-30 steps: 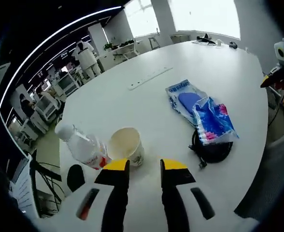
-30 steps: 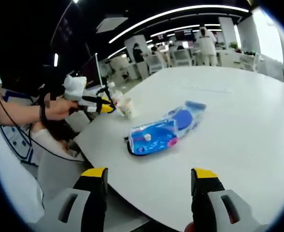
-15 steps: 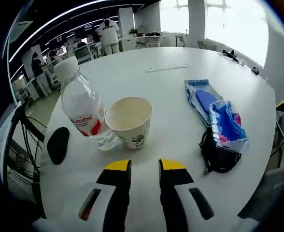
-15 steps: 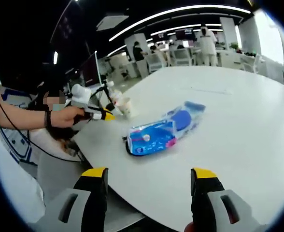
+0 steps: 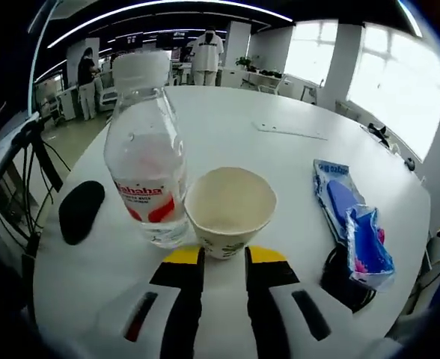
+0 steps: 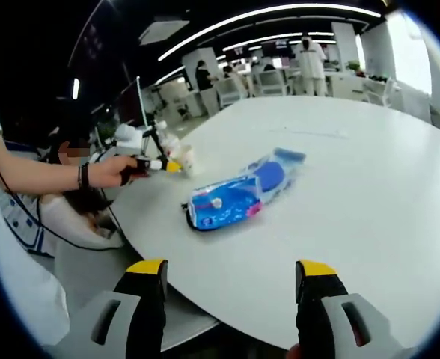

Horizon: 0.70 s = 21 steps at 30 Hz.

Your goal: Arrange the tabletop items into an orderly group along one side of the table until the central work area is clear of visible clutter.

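In the left gripper view, a clear water bottle with a red label stands upright on the white table. A cream paper cup stands just to its right. My left gripper is open by a narrow gap, with the cup's foot right at its yellow tips. Two blue packets lie to the right, one resting on a black coil. In the right gripper view, my right gripper is wide open over the near table edge. The blue packets lie ahead of it. The left gripper is at the cup.
A black oval object lies left of the bottle near the table's edge. A white strip lies flat farther back. A person's arm reaches in from the left. Desks, chairs and standing people are beyond the table.
The left gripper has moved in low towards the bottle and cup, which now loom large, with the cup at its tips. The right gripper has hardly moved and stays wide open.
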Each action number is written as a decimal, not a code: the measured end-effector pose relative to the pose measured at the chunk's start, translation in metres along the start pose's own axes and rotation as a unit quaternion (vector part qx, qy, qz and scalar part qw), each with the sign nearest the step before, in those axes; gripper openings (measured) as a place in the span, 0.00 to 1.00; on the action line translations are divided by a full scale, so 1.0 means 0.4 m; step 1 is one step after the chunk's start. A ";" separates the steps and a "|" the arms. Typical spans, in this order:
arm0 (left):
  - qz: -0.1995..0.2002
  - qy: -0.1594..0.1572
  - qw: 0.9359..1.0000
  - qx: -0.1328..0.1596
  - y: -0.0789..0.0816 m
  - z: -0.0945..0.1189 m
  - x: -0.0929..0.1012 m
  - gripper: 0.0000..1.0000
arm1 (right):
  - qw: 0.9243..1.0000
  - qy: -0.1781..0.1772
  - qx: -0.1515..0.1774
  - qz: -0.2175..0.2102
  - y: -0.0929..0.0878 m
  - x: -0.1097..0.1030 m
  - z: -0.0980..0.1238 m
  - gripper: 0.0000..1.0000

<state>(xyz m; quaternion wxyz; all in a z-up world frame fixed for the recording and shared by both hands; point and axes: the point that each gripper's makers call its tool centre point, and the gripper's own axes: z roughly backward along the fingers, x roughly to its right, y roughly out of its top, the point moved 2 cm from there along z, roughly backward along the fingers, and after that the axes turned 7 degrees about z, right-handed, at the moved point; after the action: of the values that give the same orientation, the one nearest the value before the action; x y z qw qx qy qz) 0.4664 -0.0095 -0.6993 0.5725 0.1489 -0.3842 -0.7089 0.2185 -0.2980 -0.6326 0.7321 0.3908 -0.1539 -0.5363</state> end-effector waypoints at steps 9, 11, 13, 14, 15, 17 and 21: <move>-0.001 -0.012 1.000 0.002 0.014 -0.021 0.016 0.17 | 1.000 -0.001 -0.008 0.002 -0.007 -0.021 -0.004 0.71; -0.001 -0.013 1.000 -0.002 0.010 -0.022 0.016 0.17 | 1.000 -0.001 -0.007 0.002 -0.008 -0.029 -0.003 0.71; -0.001 -0.016 1.000 -0.003 0.003 -0.017 0.015 0.18 | 1.000 -0.003 -0.010 0.002 -0.013 -0.034 -0.003 0.71; -0.001 -0.018 1.000 -0.004 -0.001 -0.014 0.015 0.18 | 1.000 -0.004 -0.011 0.001 -0.016 -0.036 -0.003 0.71; 0.000 -0.019 1.000 -0.005 -0.005 -0.012 0.013 0.19 | 1.000 -0.006 -0.012 0.001 -0.018 -0.039 -0.003 0.71; 0.002 -0.023 1.000 -0.007 -0.016 0.000 0.010 0.19 | 1.000 -0.008 -0.012 -0.001 -0.019 -0.045 -0.004 0.71; 0.001 -0.033 0.999 -0.011 -0.045 0.034 0.004 0.20 | 1.000 -0.011 -0.011 -0.004 -0.017 -0.056 -0.016 0.71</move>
<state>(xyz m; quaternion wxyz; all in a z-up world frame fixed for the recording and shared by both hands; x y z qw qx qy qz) 0.4447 -0.0049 -0.7027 0.5619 0.1192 -0.3950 -0.7170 0.2096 -0.2759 -0.6372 0.7323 0.3778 -0.1545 -0.5450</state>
